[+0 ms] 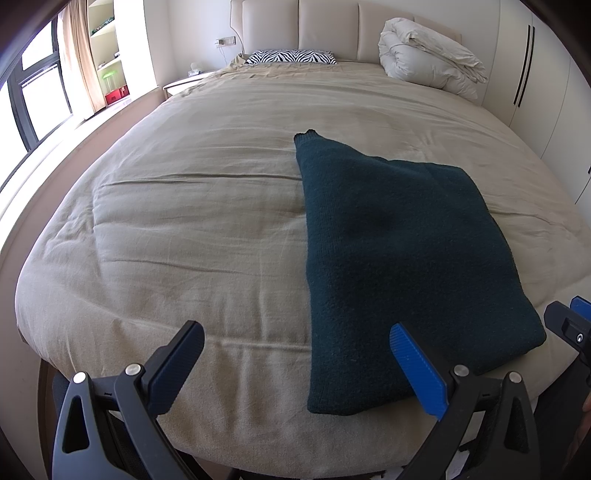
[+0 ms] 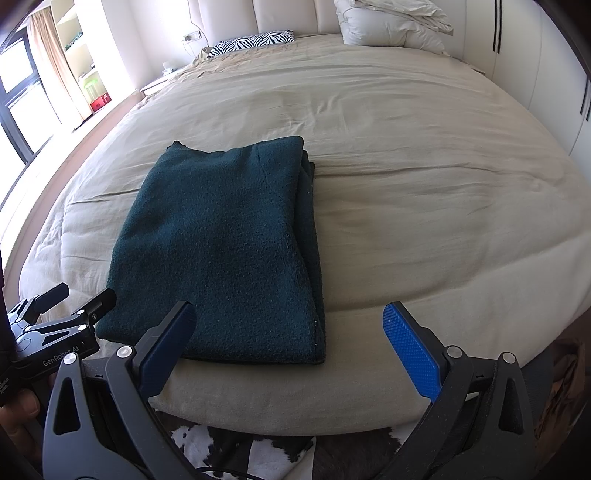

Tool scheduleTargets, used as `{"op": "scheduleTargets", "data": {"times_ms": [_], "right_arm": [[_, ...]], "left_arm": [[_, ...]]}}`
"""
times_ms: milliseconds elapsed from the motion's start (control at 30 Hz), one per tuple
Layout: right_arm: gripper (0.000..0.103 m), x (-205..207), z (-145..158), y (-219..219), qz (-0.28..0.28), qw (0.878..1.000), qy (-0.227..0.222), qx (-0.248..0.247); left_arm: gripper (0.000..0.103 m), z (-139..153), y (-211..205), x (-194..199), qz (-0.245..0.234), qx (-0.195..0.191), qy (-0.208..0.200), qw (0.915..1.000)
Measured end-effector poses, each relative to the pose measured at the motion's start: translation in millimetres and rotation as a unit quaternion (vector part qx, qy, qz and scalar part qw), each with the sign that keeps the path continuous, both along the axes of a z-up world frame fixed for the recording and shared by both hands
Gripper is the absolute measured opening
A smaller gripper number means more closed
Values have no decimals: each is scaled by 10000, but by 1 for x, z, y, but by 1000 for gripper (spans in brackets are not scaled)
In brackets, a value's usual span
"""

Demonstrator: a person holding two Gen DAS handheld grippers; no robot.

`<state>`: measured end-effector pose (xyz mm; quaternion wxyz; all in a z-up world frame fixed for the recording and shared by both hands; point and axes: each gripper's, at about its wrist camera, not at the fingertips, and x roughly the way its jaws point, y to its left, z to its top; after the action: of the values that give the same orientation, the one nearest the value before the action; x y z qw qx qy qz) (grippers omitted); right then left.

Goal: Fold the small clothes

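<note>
in the left wrist view, the left gripper (image 1: pixel 295 363) is seen at the bottom of the frame with its two fingers spread wide and nothing between them. the black finger is at the lower left, and the blue finger (image 1: pixel 417 373) is at the lower right, in front of the near part of the dark green sweater (image 1: pixel 399 266); whether it touches the cloth cannot be told. the sweater is laid flat and folded on the tan bed cover (image 1: pixel 184 229), in the middle right of the frame, with one narrow part pointing up toward the middle. a bit of the right gripper (image 1: pixel 570 328) is seen at the right edge. a zebra pillow (image 1: pixel 291 57) is seen at the top middle, and a rolled white duvet (image 1: pixel 428 55) at the upper right.

in the right wrist view, the right gripper (image 2: pixel 288 343) is seen at the bottom with its fingers wide apart and nothing held. its black finger is in front of the near edge of the sweater (image 2: pixel 221 251), and its blue finger is over the bare bed cover (image 2: pixel 443 184). the sweater is seen in the middle left of the frame. the left gripper (image 2: pixel 79 301) is seen at the lower left, just beside the sweater's near left corner. the zebra pillow (image 2: pixel 251 42) is at the top middle, and the duvet (image 2: pixel 391 22) is at the top right.
</note>
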<state>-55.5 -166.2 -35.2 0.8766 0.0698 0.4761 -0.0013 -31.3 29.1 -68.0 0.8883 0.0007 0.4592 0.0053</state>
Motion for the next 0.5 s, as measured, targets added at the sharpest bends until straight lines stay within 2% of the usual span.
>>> {"op": "scheduleTargets", "data": {"times_ms": [500], "right_arm": [[103, 0, 0, 0, 0, 10000, 5, 7]], "left_arm": [[103, -2, -1, -2, -12, 2, 17, 10000]]}}
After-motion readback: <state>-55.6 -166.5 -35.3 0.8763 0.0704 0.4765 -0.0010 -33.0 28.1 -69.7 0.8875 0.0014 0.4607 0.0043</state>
